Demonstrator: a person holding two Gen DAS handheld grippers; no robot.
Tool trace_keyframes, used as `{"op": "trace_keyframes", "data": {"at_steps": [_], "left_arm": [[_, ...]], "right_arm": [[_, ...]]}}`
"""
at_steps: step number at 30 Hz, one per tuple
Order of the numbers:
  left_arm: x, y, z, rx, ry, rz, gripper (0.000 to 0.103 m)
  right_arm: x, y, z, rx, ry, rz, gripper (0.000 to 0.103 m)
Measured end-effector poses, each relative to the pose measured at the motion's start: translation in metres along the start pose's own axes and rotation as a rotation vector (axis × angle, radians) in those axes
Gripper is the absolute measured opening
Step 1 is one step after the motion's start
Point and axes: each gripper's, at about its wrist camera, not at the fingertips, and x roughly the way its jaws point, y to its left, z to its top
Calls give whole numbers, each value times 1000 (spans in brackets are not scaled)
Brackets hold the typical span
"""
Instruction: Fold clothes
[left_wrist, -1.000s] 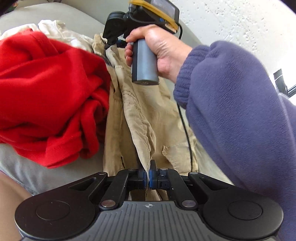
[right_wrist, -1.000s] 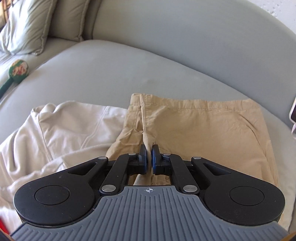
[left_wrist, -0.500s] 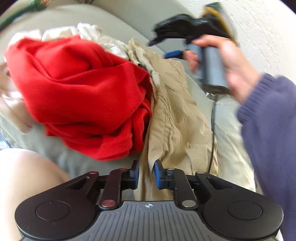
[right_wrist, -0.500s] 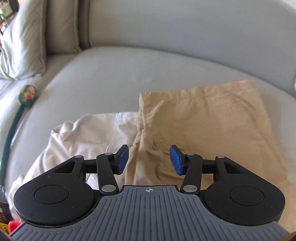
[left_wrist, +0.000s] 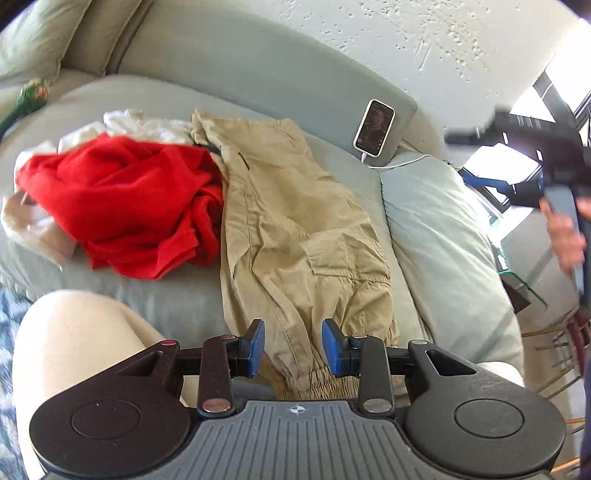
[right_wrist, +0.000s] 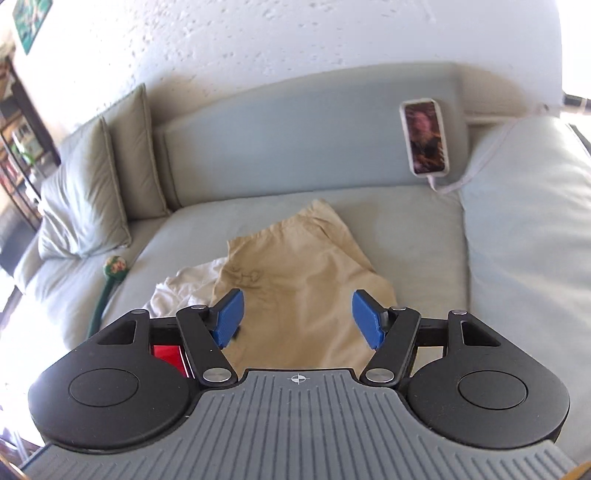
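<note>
Lying lengthwise on the grey sofa (left_wrist: 280, 74), the tan trousers (left_wrist: 295, 229) are folded leg over leg into one long strip, waistband toward the backrest and elastic cuffs at the near edge, which looks like the first fold done and set down flat so a crosswise fold can follow. The left gripper (left_wrist: 293, 345) hangs just above the cuffs with its jaws apart at a moderate gap; they have just been opening, and the cloth lies beneath them, not pinched. The right gripper (right_wrist: 295, 319) stands wider, also just opened, with nothing between its blue pads, and it sits well back from the trousers, likely pulled clear to let the fabric settle. A crumpled red garment (left_wrist: 125, 206) and a white garment (left_wrist: 144, 125) are heaped just beside the trousers on the left, apparently waiting their turn. A phone (right_wrist: 424, 136) leans against the backrest, with its cable trailing onto the pillow (left_wrist: 439, 236), out of the folding area.
</note>
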Motion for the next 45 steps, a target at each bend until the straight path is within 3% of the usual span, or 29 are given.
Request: {"op": "trace_keyframes", "data": {"at_steps": [4, 5, 6, 8, 13, 15, 16, 17, 19, 20, 24, 26, 29, 33, 34, 39, 42, 45], "left_arm": [[23, -15, 17, 60, -93, 39, 28], [29, -19, 22, 72, -116, 44, 26], [35, -23, 27, 86, -137, 50, 24], [51, -35, 37, 142, -167, 87, 13], [100, -47, 57, 252, -172, 201, 8], [123, -35, 61, 232, -115, 299, 6], [135, -25, 61, 221, -62, 388, 3], [142, -13, 61, 196, -25, 432, 5], [141, 4, 59, 137, -21, 398, 10], [139, 12, 58, 112, -21, 383, 10], [114, 9, 58, 100, -40, 356, 10], [92, 2, 52, 103, -75, 325, 11], [62, -19, 39, 140, -148, 245, 13], [52, -48, 20, 217, -184, 122, 14], [60, -53, 15, 240, -157, 127, 16], [115, -28, -3, 191, 60, 316, 12], [100, -30, 1, 176, 50, 306, 12], [75, -36, 5, 155, -10, 260, 12]], "right_arm": [[9, -32, -49, -8, 45, -31, 67], [17, -35, -61, -34, 49, -34, 61], [26, -37, -72, -61, 52, -37, 42], [44, -37, -88, -114, 57, -35, 17], [77, -23, -101, -179, 7, 33, 16], [96, -19, -102, -238, -5, 18, 16], [106, -19, -104, -267, -7, -2, 17], [117, -20, -108, -314, 8, -43, 16], [143, -28, -118, -416, 76, -159, 15], [146, -35, -122, -432, 65, -171, 21], [120, -61, -109, -256, 70, -128, 21], [102, -64, -104, -236, 52, -123, 23], [72, -57, -105, -207, 15, -46, 24], [58, -33, -115, -227, -2, 9, 24], [65, -29, -120, -243, 23, -5, 24], [95, -13, -146, -302, 132, -63, 25], [91, -17, -150, -285, 142, -79, 24], [68, -15, -145, -289, 134, -99, 27]]}}
